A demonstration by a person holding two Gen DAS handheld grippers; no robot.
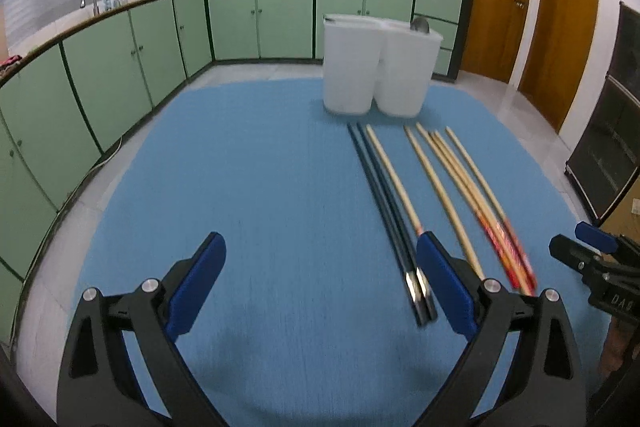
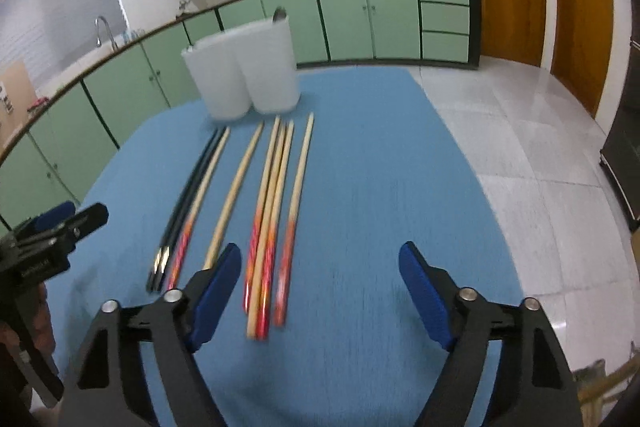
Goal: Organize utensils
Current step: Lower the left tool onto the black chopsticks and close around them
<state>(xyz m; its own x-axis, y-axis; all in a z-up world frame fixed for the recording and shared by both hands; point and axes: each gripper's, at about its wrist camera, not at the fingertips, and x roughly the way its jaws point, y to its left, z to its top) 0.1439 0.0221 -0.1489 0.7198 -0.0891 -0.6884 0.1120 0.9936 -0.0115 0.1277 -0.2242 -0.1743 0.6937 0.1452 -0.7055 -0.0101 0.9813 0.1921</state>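
Left gripper (image 1: 320,259): released, jaws spread wide with nothing between the pads; it hangs over bare blue cloth, its right-hand finger just beside the butt ends of the dark chopsticks.
Right gripper (image 2: 320,267): released, jaws apart and empty; the butt ends of the red-patterned chopsticks lie below the gap, nearer its left-hand finger.
Surface (image 1: 248,187): covered with a blue cloth.
Dark chopsticks (image 1: 384,211): a pair lying side by side at the left end of the row, silver bands near the butt ends.
Wooden chopsticks (image 2: 236,195): several pale sticks in a loose row to the right of the dark pair, tips toward the containers.
Red-patterned chopsticks (image 2: 260,267): pale shafts with red-orange butt ends, three or so bunched together, touching.
White containers (image 1: 376,67): two standing upright, touching, at the far edge of the cloth just beyond the chopstick tips.
Spoon (image 1: 419,25): a metal bowl showing above the rim of the right-hand container.
Sharpness: both views slightly blurred.
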